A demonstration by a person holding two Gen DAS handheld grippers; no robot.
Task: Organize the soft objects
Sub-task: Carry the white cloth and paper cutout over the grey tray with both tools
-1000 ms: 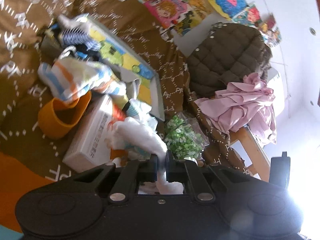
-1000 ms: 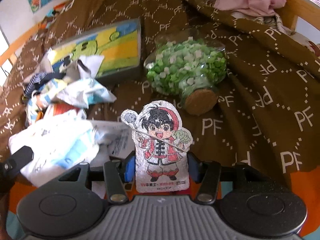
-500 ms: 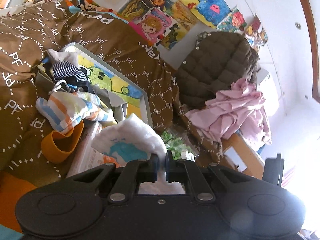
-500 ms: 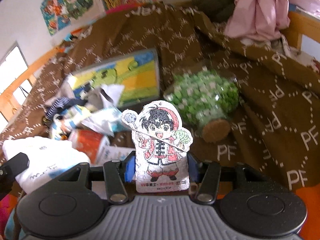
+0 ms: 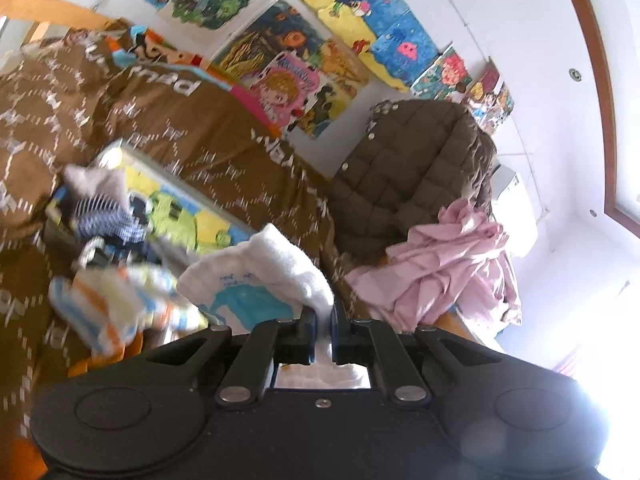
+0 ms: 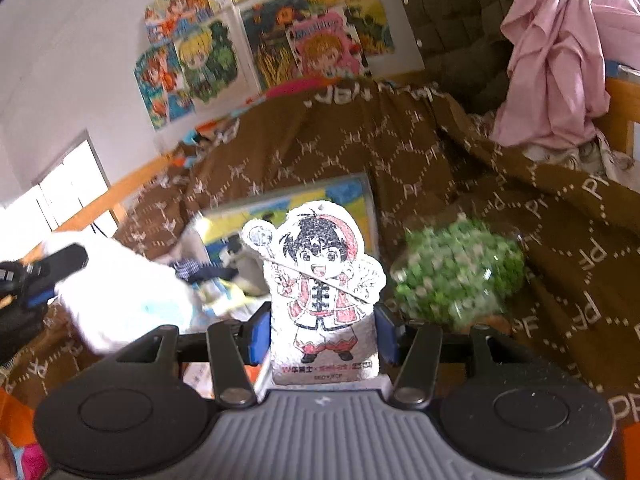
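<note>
My left gripper (image 5: 323,320) is shut on a white cloth with a blue print (image 5: 260,268), which hangs lifted above the clutter on the brown bed cover (image 5: 200,120). In the right wrist view the same cloth (image 6: 120,304) shows at the left, with the left gripper (image 6: 52,276) behind it. My right gripper (image 6: 322,332) grips a flat, cut-out cartoon boy figure (image 6: 320,276) between its blue pads, and the figure stands upright. A striped sock bundle (image 5: 104,304) and a navy striped cloth (image 5: 100,220) lie below the left gripper, blurred.
A colourful picture box (image 5: 180,208) lies on the cover. A clear jar of green pieces (image 6: 456,272) lies to the right of the figure. A quilted dark jacket (image 5: 416,168) and a pink garment (image 5: 440,264) hang over the wooden bed end. Posters cover the wall behind.
Both grippers have risen and tilted up, so more wall shows. The left one lifted the white cloth off the pile. The figure sits unchanged in the right gripper.
</note>
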